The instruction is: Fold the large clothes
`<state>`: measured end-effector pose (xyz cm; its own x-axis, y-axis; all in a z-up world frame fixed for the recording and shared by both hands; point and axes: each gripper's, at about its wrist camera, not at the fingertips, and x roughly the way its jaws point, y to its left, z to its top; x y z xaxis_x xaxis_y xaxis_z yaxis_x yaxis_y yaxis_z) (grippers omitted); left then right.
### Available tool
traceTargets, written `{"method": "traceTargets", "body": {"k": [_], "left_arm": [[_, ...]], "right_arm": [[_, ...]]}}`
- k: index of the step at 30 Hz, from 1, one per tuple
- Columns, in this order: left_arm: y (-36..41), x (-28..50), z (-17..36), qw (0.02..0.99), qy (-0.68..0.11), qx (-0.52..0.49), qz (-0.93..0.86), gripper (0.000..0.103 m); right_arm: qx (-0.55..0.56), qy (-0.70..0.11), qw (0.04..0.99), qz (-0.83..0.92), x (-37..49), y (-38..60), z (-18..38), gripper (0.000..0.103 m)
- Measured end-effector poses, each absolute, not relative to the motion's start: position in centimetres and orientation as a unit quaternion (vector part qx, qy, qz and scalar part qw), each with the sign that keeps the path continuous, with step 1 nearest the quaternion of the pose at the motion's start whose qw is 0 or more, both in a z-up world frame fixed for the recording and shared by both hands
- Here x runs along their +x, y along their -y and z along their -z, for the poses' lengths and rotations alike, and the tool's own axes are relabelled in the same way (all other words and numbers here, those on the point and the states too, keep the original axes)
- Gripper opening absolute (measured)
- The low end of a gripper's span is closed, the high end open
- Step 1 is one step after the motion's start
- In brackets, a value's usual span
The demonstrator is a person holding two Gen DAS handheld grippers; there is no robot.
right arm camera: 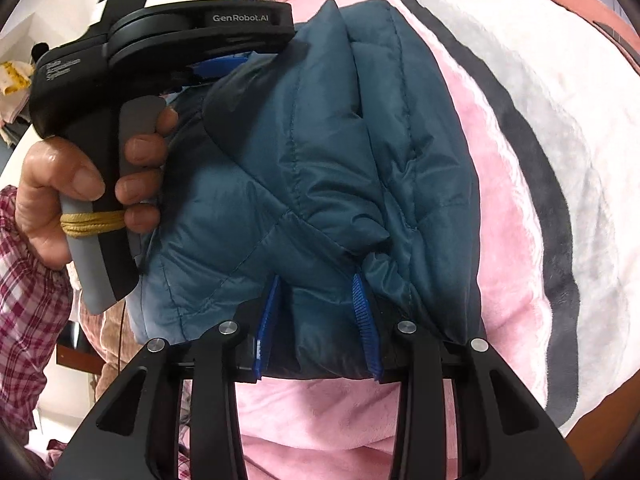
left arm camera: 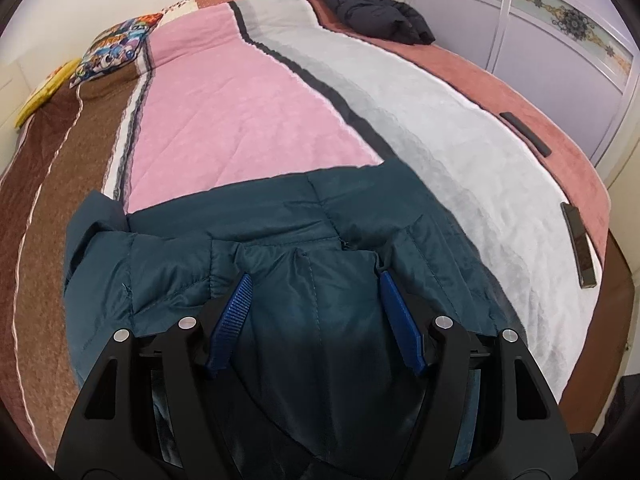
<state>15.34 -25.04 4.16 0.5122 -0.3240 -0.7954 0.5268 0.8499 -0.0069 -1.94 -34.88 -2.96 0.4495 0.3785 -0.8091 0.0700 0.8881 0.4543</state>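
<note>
Teal jacket (left arm camera: 280, 232): a puffy quilted garment, bunched in folds at the near edge of the bed, filling the lower middle of the left wrist view and the centre of the right wrist view.
Left gripper (left arm camera: 316, 284): jaws stand wide, with a thick fold of the jacket bulging between the blue pads (left arm camera: 236, 308); the padding fills the gap and both pads lie against it, so it holds the cloth.
Right gripper (right arm camera: 316, 292): jaws about half closed, clamped on a bundled edge of the jacket at the lower middle of the frame.
Hand (right arm camera: 80, 184): at the left of the right wrist view, fingers wrapped round the left gripper's handle, a yellow cord wound on the grip; a red checked sleeve (right arm camera: 28, 280) below it.
Bed (left arm camera: 248, 112): covered by a striped blanket of brown, pink, dark grey and white bands.
Dark jacket (left arm camera: 372, 4): heaped at the far upper right of the bed.
Patterned cushion (left arm camera: 116, 48): upper left, at the head of the bed.
Black slabs (left arm camera: 578, 244): two flat dark objects along the right edge of the bed; what they are I cannot tell.
Wardrobe doors (left arm camera: 560, 40): pale, with floral trim, upper right.
</note>
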Motion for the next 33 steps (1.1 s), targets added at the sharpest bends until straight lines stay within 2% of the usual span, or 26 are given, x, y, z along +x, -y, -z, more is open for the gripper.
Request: {"method": "traceTargets", "body": {"k": [5,14,21,26,33], "left_arm": [[21.6,14.0,-7.3,0.868,-0.407,0.099,0.265,0.065],[8.6,10.6,-11.5,0.892,-0.391,0.063,0.216,0.067],[2.8,7.0,-6.5,0.858,-0.456,-0.039,0.234,0.069],[3.1,5.9,-2.5,0.827,-0.478,-0.125,0.267,0.074],[5.1,7.6,1.2,0.8,-0.503,-0.152,0.29,0.077]], "right_arm": [[0.213,-0.518,0.823,-0.099,-1.5,34.8,1.9,0.038],[0.189,-0.506,0.834,-0.112,-2.1,35.0,0.2,0.041],[0.205,-0.473,0.85,-0.11,-3.7,36.1,-2.5,0.052],[0.235,-0.448,0.859,-0.079,-3.6,39.4,-3.8,0.063],[0.336,-0.459,0.822,-0.031,0.3,44.7,-1.4,0.066]]}}
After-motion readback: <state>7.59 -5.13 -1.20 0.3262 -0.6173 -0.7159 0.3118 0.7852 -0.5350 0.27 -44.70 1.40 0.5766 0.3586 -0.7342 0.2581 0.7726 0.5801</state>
